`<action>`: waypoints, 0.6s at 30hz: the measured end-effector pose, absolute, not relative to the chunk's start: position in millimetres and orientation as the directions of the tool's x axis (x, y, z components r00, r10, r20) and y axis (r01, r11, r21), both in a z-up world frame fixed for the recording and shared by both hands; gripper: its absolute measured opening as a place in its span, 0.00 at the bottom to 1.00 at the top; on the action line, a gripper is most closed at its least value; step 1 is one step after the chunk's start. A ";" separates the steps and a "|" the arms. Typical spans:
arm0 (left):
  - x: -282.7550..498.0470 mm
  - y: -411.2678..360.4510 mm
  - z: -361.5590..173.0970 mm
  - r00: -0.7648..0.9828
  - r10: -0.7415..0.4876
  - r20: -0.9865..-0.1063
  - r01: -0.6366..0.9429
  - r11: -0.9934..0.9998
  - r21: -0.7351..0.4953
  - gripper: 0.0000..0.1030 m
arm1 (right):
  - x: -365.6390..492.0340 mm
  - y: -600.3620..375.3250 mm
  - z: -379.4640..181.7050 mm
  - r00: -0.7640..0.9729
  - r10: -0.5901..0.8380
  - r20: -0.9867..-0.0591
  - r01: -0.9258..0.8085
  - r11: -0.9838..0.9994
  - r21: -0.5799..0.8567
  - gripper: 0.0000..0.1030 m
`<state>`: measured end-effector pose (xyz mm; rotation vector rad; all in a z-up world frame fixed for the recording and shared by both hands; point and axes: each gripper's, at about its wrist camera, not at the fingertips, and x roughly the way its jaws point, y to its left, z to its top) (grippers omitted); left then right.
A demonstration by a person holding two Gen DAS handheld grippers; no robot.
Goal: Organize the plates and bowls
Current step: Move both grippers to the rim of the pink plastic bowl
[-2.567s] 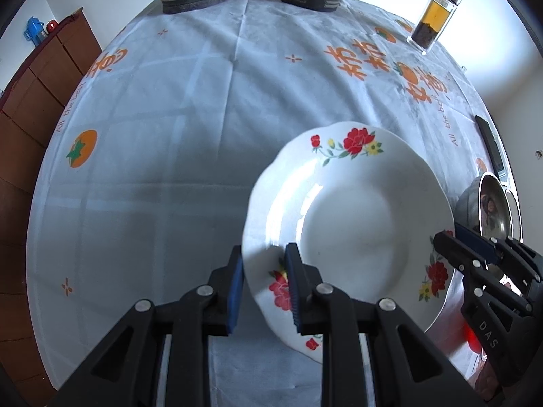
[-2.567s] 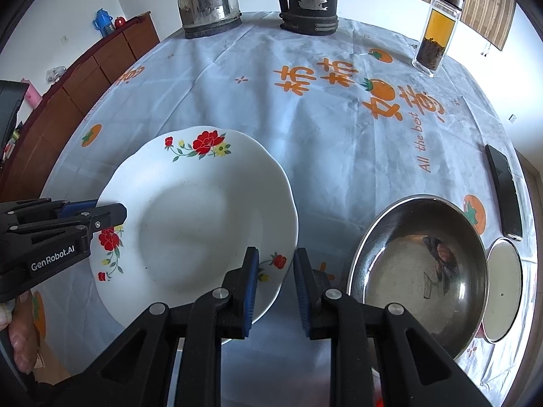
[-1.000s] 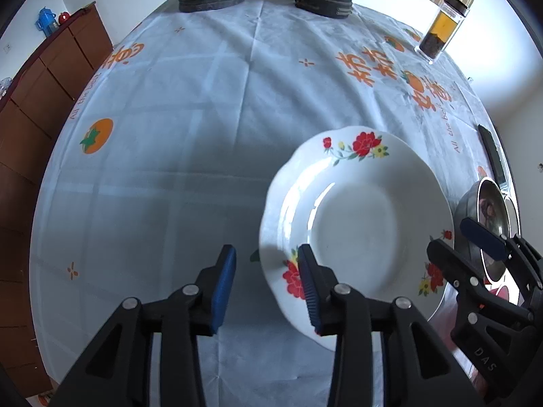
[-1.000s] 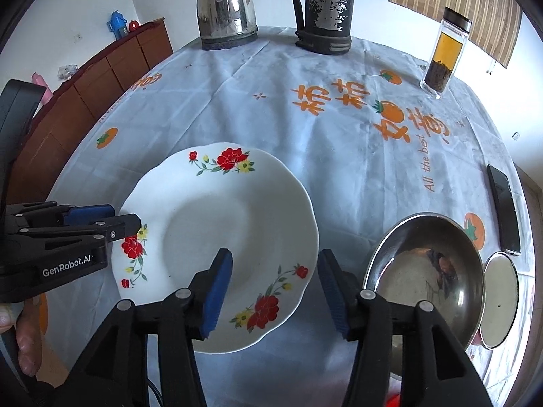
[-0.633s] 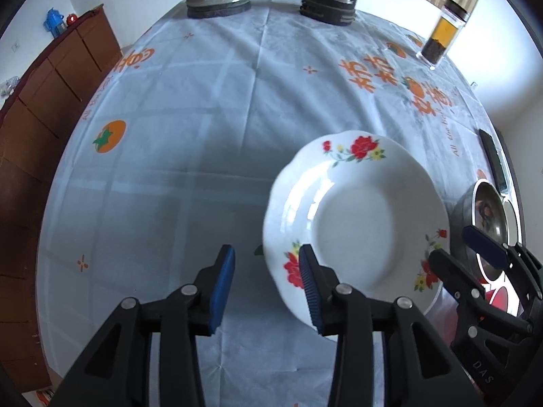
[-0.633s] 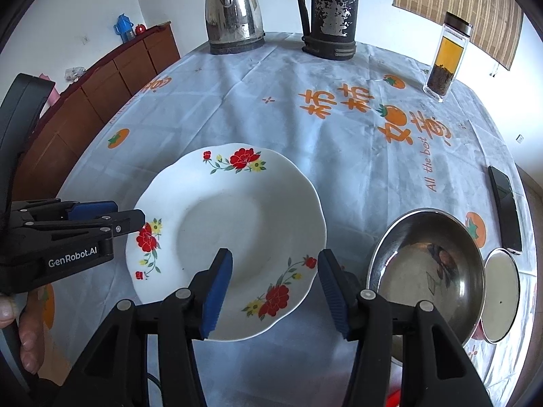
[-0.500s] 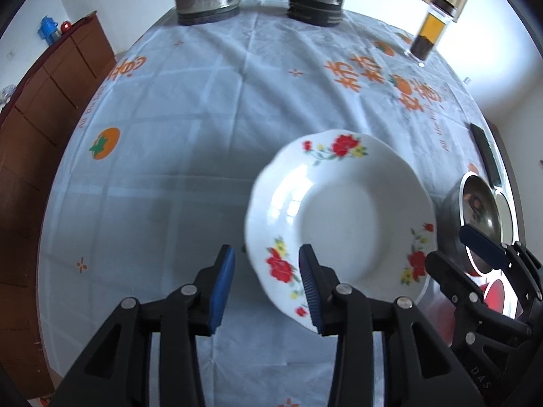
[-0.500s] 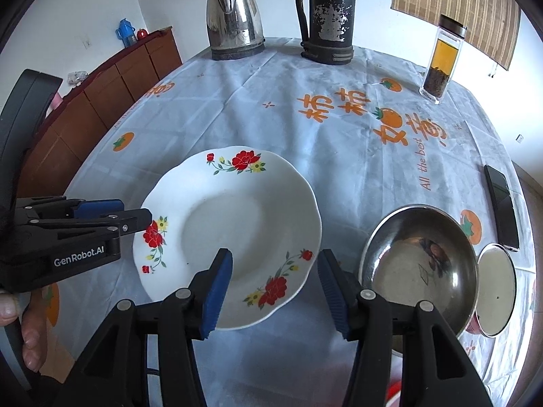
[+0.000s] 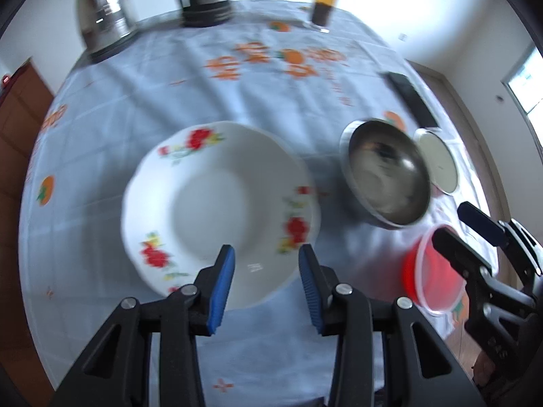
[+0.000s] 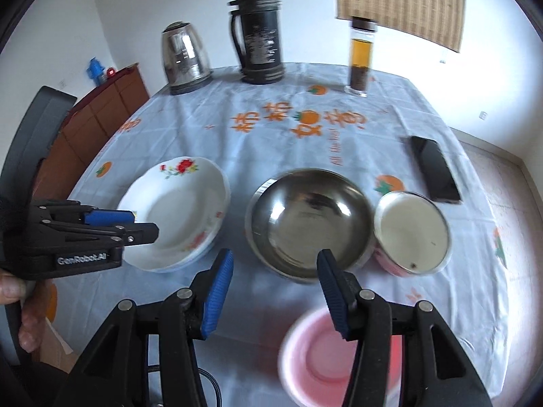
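Both tongs are off the dishes and holding nothing. Left tongs [image 9: 266,271] stand partly open above the near rim of the floral plate [image 9: 217,200], with nothing between the blue pads [image 9: 222,285]; I can't see any contact. Right tongs [image 10: 273,288] also stand apart, jaws closing, and only tablecloth [image 10: 271,142] and the near edge of the steel bowl [image 10: 307,224] show through the gap, nothing pinched. I'm reading the layout from the right wrist view: the plate sits flat on the counter at the left, the steel bowl just beside it in the middle, and a small white-lined bowl [image 10: 412,234] touches or nearly touches the steel bowl's right side. A pink bowl [image 10: 325,356] sits nearest me, partly under the right tong finger, too blurred to say more. At the far edge are the kettle [image 10: 186,61], black thermos [image 10: 259,30] and tea bottle [image 10: 361,57]. A phone [image 10: 434,173] lies at the right, well apart from the bowls. The person's left hand [image 10: 20,308] grips the left tool at frame left. The left wrist view is motion-blurred.
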<state>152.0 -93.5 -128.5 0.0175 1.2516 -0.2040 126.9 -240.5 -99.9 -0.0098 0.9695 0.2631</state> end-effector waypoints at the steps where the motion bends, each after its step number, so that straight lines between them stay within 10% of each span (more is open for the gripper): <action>1: 152.1 -100.6 -127.3 0.295 -0.152 -0.943 0.178 0.979 -0.102 0.38 | 124.1 -251.7 -100.2 0.540 0.203 -0.817 -0.201 0.973 0.109 0.49; 18: 129.8 -212.4 -144.6 0.134 -0.282 -0.950 0.377 0.901 -0.214 0.31 | 85.0 -352.2 -137.2 0.478 0.117 -0.871 0.003 0.991 0.136 0.37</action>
